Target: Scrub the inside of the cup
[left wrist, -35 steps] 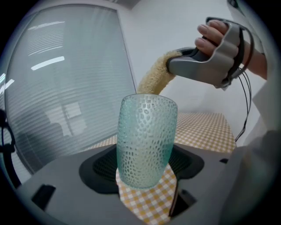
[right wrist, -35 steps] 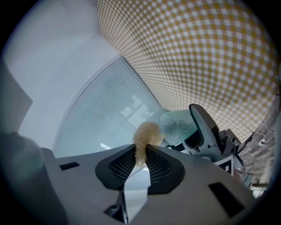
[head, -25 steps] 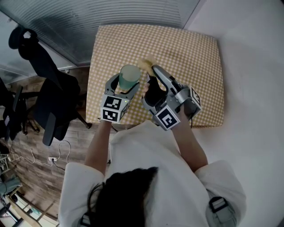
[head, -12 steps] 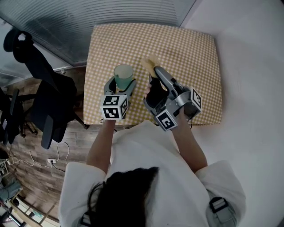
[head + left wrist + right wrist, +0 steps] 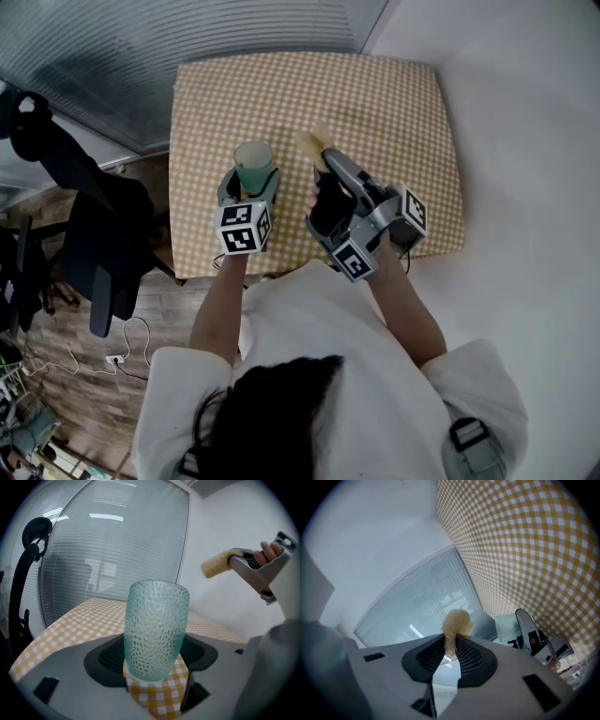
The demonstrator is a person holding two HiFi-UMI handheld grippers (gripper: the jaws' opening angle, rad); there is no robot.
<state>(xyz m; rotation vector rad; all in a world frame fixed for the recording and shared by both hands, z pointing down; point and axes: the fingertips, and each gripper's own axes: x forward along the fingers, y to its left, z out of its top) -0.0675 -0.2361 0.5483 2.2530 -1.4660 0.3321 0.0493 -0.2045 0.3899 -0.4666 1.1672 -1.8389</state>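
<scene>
The cup (image 5: 156, 630), a pale green translucent tumbler with a pebbled wall and rounded base, stands upright at the near left of the yellow-and-white checked tablecloth (image 5: 375, 103). It is clamped low on its sides between the black ribbed pads of the left gripper (image 5: 249, 183); whether its base touches the cloth I cannot tell. Just right of it and apart, the right gripper (image 5: 451, 641) is clenched on a coarse, fibrous yellowish scrubbing pad (image 5: 457, 620) whose fluffy tip pokes beyond the jaws, and ribbed frosted glass (image 5: 187, 37) lies past the far edge.

Checked table (image 5: 394, 103), black chair (image 5: 105, 234), wood floor (image 5: 66, 370).
</scene>
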